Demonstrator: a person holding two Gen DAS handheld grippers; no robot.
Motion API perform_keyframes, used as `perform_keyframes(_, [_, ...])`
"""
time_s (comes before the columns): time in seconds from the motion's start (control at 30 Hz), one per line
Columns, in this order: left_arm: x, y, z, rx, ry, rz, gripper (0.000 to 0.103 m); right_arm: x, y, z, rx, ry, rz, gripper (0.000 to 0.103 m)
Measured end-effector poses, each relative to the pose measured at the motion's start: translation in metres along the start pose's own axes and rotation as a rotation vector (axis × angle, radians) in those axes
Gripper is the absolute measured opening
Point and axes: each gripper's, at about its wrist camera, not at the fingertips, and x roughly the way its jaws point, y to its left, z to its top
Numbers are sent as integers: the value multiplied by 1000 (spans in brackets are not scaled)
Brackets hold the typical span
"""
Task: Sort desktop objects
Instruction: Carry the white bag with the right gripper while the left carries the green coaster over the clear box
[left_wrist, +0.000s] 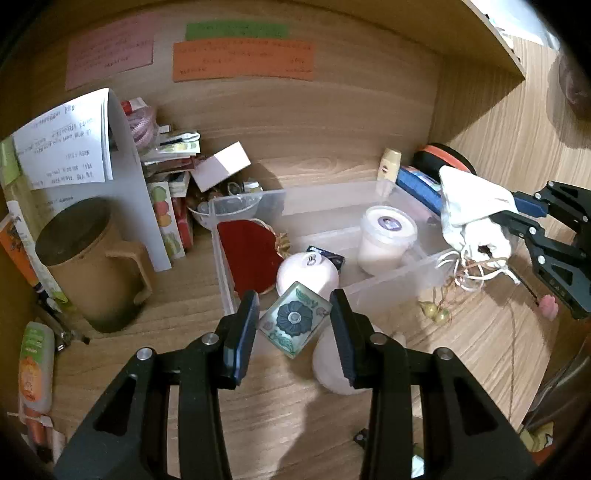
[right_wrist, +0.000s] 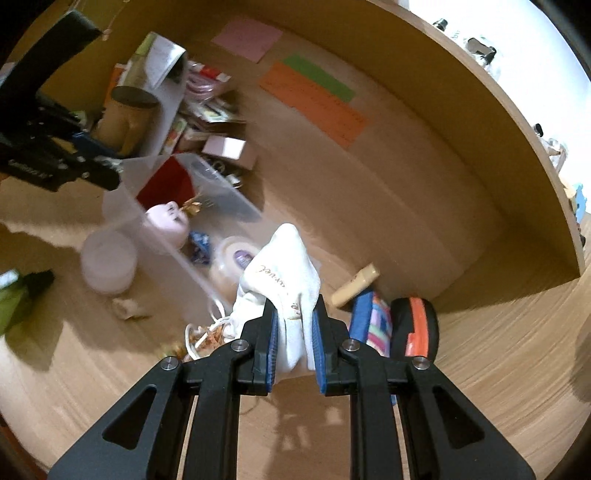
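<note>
My left gripper (left_wrist: 294, 308) is shut on a square glass tile (left_wrist: 293, 325) with a blue flower, held tilted just in front of a clear plastic bin (left_wrist: 251, 197). In the bin lie a red heart-shaped piece (left_wrist: 247, 254), a pink round jar (left_wrist: 306, 273) and a white lidded tub (left_wrist: 386, 236). My right gripper (right_wrist: 294, 306) is shut on a white drawstring pouch (right_wrist: 284, 266), its cords hanging down. In the left wrist view the pouch (left_wrist: 469, 206) hangs over the bin's right end, with the right gripper (left_wrist: 506, 216) behind it.
A brown mug (left_wrist: 85, 258), folded papers and small boxes crowd the back left corner. A cream tube (left_wrist: 389, 164), a blue case (left_wrist: 421, 184) and an orange-black roll (left_wrist: 443, 155) sit behind the bin. A pale round lid (left_wrist: 332, 365) lies under my left fingers.
</note>
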Motion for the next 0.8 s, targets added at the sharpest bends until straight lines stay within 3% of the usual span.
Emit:
perform_keyframes(0.33, [6, 13, 12, -43, 6, -28, 39, 17, -17, 28, 141, -54, 94, 14])
perform_keyframes(0.8, [24, 20, 34, -34, 12, -50, 39, 59, -3, 53, 188, -70, 189, 14])
